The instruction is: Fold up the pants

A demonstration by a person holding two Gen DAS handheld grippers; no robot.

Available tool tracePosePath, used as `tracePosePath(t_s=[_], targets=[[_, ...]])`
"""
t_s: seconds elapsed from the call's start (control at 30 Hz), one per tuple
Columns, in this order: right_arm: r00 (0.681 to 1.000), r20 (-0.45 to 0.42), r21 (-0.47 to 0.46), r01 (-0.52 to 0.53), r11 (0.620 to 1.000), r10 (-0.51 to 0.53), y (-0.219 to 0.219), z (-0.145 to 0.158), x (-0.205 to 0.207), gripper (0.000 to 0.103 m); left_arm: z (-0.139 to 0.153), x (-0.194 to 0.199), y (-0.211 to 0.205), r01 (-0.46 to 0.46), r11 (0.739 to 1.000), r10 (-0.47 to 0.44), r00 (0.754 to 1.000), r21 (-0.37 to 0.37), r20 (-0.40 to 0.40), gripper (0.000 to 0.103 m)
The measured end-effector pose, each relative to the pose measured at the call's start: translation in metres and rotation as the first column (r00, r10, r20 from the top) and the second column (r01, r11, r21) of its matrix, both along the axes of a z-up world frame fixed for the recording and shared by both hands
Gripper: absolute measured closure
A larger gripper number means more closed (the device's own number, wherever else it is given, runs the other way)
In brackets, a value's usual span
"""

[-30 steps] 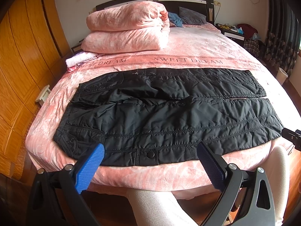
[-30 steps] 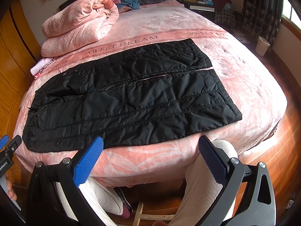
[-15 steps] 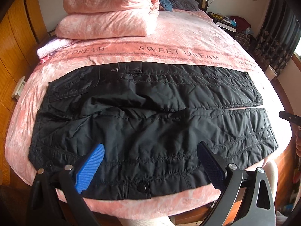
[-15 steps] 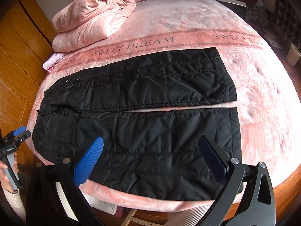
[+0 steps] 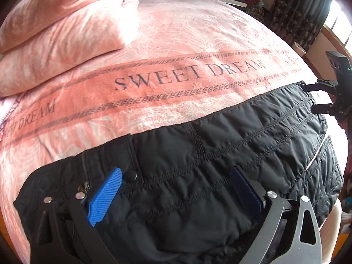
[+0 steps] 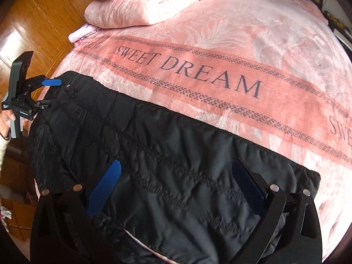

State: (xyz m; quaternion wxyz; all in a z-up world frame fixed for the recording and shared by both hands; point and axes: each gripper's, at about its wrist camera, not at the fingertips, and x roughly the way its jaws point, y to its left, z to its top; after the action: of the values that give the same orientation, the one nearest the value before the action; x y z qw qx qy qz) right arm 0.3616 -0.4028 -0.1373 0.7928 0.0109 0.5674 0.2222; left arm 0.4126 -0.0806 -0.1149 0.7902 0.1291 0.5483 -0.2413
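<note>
From my left wrist camera I see the black quilted padded pants [image 5: 220,160] lying flat on the pink plush bedspread printed with "SWEET DREAM" [image 5: 176,44]. Their long axis runs left to right across the bed, parallel to the lettering, with the zip and snap of the waist end at the left and the legs stretching off to the right. My left gripper [image 5: 176,193] hangs low over the waist end, its blue ribbed fingers [image 5: 105,195] spread wide with quilted fabric between them, nothing pinched. A folded pink duvet [image 5: 66,28] is stacked at the far left.

From my right wrist camera the pants [image 6: 176,154] run from upper left, the waist, down to the lower right, where the leg hem ends square. My right gripper [image 6: 176,191] sits over the far leg near that hem, fingers parted and holding nothing. At the left edge I see the left gripper [image 6: 49,92] at the waistband, also spread, held in a hand [image 6: 7,118].
</note>
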Motion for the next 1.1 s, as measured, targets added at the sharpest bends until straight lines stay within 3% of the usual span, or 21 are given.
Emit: tracePosePath(t_s=[0.23,0.3,0.37,0.5,0.67,0.7,0.77,0.8,0.83,1.0,1.1], targets=[[0.989,-0.056,-0.017,-0.135,0.991,0.134,0.005,-0.027,0.047,0.002,-0.036,0.048,-0.034,0.089,0.996,-0.09,0.995,-0.019,-0.031,0.01],[0.982,-0.062,-0.018,-0.178,0.984,0.177,0.009,-0.031,0.053,0.002,-0.044,0.054,-0.044,0.128,0.992,-0.128,0.991,-0.009,-0.031,0.021],[0.974,-0.068,-0.031,-0.219,0.975,0.217,0.014,-0.035,0.058,0.003,-0.052,0.059,-0.052,0.163,0.987,-0.163,0.986,0.005,-0.043,0.026],[0.952,-0.119,-0.029,-0.286,0.958,0.281,0.022,-0.049,0.062,0.002,-0.062,0.061,-0.064,0.236,0.972,-0.236,0.97,-0.008,-0.056,0.026],[0.941,-0.071,-0.093,-0.336,0.937,0.331,0.03,-0.053,0.055,0.005,-0.063,0.06,-0.076,0.283,0.957,-0.288,0.955,-0.064,-0.07,0.024],[0.939,-0.055,-0.129,-0.344,0.93,0.34,0.031,-0.052,0.052,0.014,-0.065,0.059,-0.079,0.293,0.954,-0.297,0.953,-0.059,-0.067,0.022],[0.936,-0.024,-0.155,-0.35,0.924,0.351,0.027,-0.047,0.047,0.045,-0.066,0.058,-0.084,0.309,0.95,-0.312,0.948,-0.054,-0.065,0.017],[0.941,-0.033,-0.124,-0.339,0.933,0.338,0.022,-0.043,0.048,0.074,-0.066,0.057,-0.086,0.314,0.948,-0.317,0.946,-0.053,-0.066,0.015],[0.944,-0.056,-0.079,-0.327,0.942,0.324,0.017,-0.041,0.049,0.096,-0.066,0.057,-0.087,0.319,0.946,-0.322,0.945,-0.05,-0.065,0.015],[0.936,0.04,-0.141,-0.342,0.929,0.35,0.014,-0.022,0.026,0.099,-0.065,0.062,-0.098,0.356,0.934,-0.357,0.932,-0.032,-0.067,0.014],[0.932,0.129,-0.101,-0.328,0.939,0.339,0.007,0.0,0.01,0.099,-0.065,0.068,-0.104,0.392,0.919,-0.395,0.914,-0.05,-0.093,0.011]])
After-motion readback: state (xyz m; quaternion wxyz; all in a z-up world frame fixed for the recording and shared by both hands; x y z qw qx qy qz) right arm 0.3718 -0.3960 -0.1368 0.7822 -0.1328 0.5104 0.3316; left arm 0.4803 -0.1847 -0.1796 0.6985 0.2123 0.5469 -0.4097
